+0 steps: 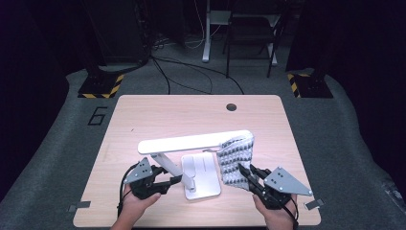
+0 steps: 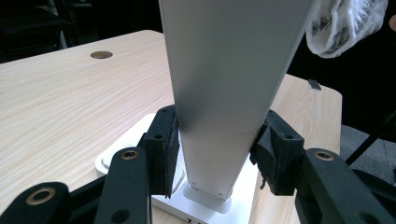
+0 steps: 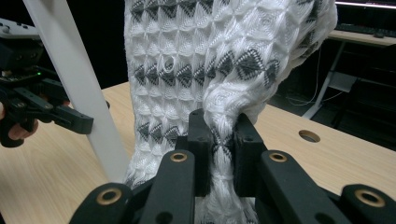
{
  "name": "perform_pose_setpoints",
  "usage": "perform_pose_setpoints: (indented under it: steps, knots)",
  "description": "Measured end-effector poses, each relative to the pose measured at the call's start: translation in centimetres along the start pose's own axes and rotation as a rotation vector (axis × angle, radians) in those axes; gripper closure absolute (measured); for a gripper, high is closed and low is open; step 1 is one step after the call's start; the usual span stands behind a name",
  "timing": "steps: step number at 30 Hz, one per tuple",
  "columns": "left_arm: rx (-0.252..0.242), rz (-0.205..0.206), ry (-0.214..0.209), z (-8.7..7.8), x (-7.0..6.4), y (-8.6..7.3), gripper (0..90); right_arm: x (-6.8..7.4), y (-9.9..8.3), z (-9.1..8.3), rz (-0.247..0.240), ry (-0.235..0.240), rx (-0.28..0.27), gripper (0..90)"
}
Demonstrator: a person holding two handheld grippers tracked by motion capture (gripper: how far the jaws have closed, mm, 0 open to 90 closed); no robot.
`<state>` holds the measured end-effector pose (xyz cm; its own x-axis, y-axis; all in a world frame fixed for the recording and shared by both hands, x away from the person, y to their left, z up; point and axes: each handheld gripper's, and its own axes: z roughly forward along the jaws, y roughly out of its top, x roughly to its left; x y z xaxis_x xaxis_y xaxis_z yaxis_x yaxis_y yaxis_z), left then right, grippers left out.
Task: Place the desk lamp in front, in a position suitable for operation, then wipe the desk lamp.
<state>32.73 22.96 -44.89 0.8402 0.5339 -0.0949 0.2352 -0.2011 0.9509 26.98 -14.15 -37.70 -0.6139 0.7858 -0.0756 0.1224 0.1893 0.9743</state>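
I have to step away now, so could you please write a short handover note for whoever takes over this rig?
Left gripper: shut on the white desk lamp, clamping its arm just above the base.
Right gripper: shut on the knitted cloth, pinching a fold low down.
The cloth hangs draped over the end of the lamp head, above the table.
Done: both things are gripped.
Left: probably pulling the cloth off while steadying the lamp.

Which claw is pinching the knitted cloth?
The right gripper, shut on the patterned cloth. The left gripper clamps the white lamp arm instead.
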Motion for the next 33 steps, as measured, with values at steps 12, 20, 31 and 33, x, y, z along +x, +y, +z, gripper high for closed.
perform_pose_setpoints:
  steps: [12, 20, 31, 33]
  knots:
    - [0.004, -0.003, 0.006, -0.1, 0.0, 0.0, 53.7, 0.4, -3.5, 0.3, -0.006, -0.018, 0.048, 80.6]
    - [-0.002, -0.005, 0.001, 0.0, 0.0, 0.0, 53.7, 0.3, -4.8, 0.8, 0.016, -0.015, 0.070, 80.6]
    - [-0.005, -0.004, -0.002, 0.0, 0.0, -0.1, 53.7, 1.0, -6.9, 2.1, -0.011, -0.010, 0.136, 80.6]
    - [-0.005, -0.005, -0.005, 0.0, 0.0, -0.1, 53.7, 1.0, -7.2, 2.4, 0.004, -0.004, 0.138, 80.6]
